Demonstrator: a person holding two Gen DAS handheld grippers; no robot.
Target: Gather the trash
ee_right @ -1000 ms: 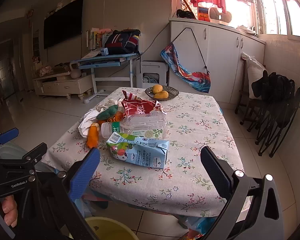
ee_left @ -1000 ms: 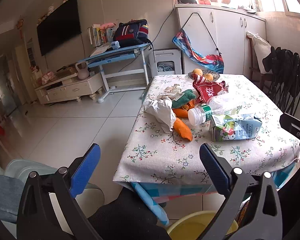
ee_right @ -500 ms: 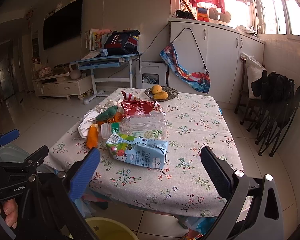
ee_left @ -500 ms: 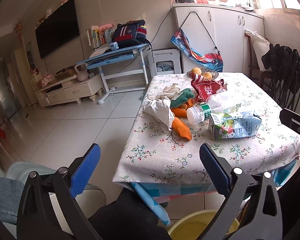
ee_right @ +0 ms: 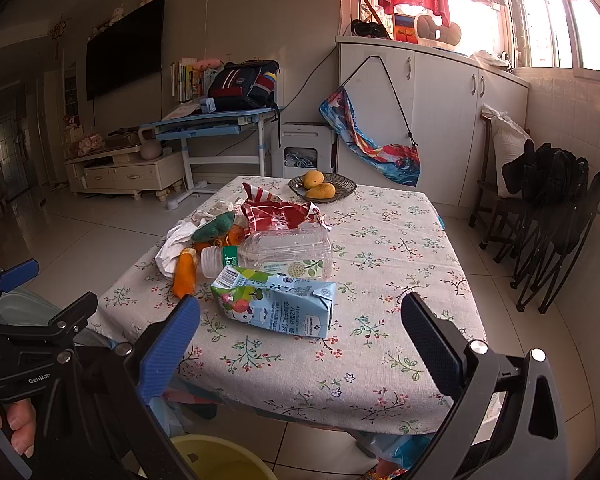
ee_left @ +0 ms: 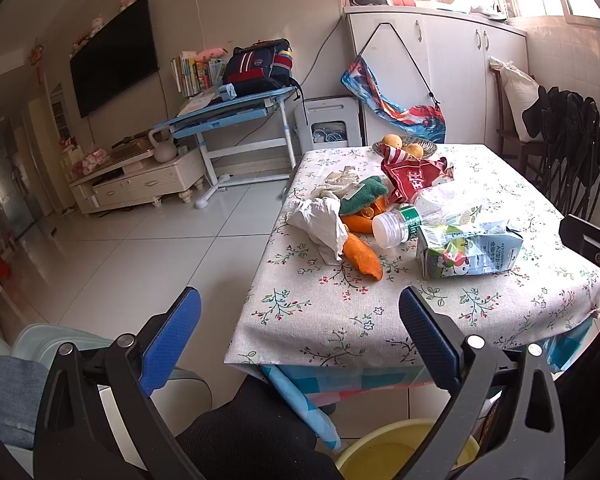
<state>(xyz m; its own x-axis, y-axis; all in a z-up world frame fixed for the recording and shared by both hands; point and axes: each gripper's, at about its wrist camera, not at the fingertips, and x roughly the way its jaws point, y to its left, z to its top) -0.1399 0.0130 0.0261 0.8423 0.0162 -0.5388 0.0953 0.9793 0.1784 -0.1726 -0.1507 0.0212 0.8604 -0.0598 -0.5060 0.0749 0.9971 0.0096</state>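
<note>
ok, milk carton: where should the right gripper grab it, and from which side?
Across the flat middle of the carton, coming from above. It lies on its side, crumpled, long axis roughly across the right gripper's view, so the fingers can likely straddle the narrow width. Avoid the far side: the bottle lies close behind. Both grippers hang open and empty, left too.

Yellow bucket (ee_left: 404, 454): under table edge, cut off by bottom frame, partly behind gripper arms; contents indistinct.
Hand (ee_right: 10, 426): fingertips only, rest out of frame.
Carton (ee_right: 274, 304): small print unreadable.
Orange peel (ee_right: 236, 236): mostly hidden behind bottle (ee_right: 276, 254).
</note>
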